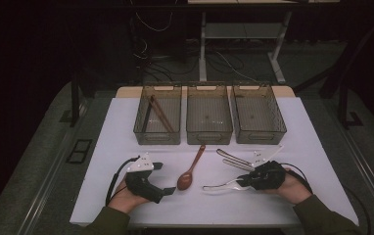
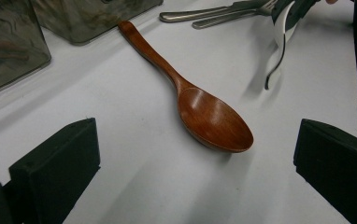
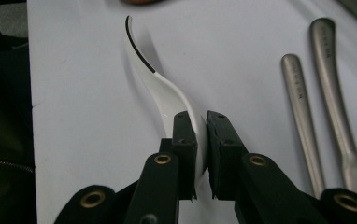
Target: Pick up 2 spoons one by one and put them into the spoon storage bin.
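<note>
White spoon (image 3: pixel 167 93), held by its bowl end, sits clamped between the jaws of the right gripper (image 3: pixel 201 140), its curved handle reaching out over the white table (image 1: pixel 312 147) toward the left in the high view. Across the scene from the left: the left gripper (image 1: pixel 163 178) rests on the table in the person's left hand (image 1: pixel 126 198), jaws wide apart and holding nothing, one jaw at each bottom corner of the left gripper view. Just beside it, between the two grippers, a brown wooden spoon (image 2: pixel 200 107) lies flat, bowl up and toward the person, handle pointing away toward the bins. Next comes the white spoon (image 1: pixel 219 186), low over the table or resting on it, near the wooden spoon's bowl but apart from it. Just behind it, two metal utensils (image 1: pixel 234 159) lie side by side; in the right gripper view their handles (image 3: pixel 317 93) run close together, and their far ends are hidden by the gripper. The right gripper (image 1: pixel 244 182) is in the person's right hand (image 1: pixel 292 188), whose olive sleeve (image 1: pixel 322 218) enters at the bottom right. At the back of the table, three clear smoky bins (image 1: pixel 209 115) stand in a row, touching or nearly so. The left bin (image 1: pixel 158 134) holds a pair of chopsticks (image 1: pixel 160 115) laid slantwise.
</note>
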A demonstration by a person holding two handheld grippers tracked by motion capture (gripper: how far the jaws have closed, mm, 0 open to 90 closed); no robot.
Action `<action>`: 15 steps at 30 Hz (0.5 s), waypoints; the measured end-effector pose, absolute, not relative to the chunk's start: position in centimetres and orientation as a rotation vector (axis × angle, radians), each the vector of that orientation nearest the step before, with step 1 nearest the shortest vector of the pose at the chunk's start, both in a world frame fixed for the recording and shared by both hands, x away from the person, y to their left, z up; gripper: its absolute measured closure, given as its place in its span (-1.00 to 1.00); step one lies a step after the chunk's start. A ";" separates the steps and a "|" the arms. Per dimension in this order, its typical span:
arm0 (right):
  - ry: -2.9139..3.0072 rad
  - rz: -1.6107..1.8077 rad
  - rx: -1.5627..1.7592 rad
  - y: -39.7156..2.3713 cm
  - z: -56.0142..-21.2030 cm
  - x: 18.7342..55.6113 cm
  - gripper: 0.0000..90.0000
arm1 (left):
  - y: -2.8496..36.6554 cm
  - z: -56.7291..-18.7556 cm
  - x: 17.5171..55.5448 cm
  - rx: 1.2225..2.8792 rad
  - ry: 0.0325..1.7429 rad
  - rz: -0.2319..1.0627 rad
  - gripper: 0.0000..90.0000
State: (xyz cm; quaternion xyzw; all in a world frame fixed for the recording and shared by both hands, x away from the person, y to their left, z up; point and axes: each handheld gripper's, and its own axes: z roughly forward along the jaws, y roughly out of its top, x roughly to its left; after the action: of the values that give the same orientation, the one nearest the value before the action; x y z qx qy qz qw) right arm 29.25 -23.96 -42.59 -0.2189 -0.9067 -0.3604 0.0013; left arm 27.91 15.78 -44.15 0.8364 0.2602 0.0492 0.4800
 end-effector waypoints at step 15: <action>-2.871 -1.233 -0.751 -24.4 -41.1 30.0 0.82 | 15.7 -44.2 27.9 2.046 0.631 0.120 -1.00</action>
State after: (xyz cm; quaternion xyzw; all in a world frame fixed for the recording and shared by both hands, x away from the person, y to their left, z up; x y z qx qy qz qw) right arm 29.96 -24.43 -41.14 -0.2335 -0.8929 -0.3834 -0.0358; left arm 27.93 15.75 -44.16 0.8379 0.2585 0.0493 0.4782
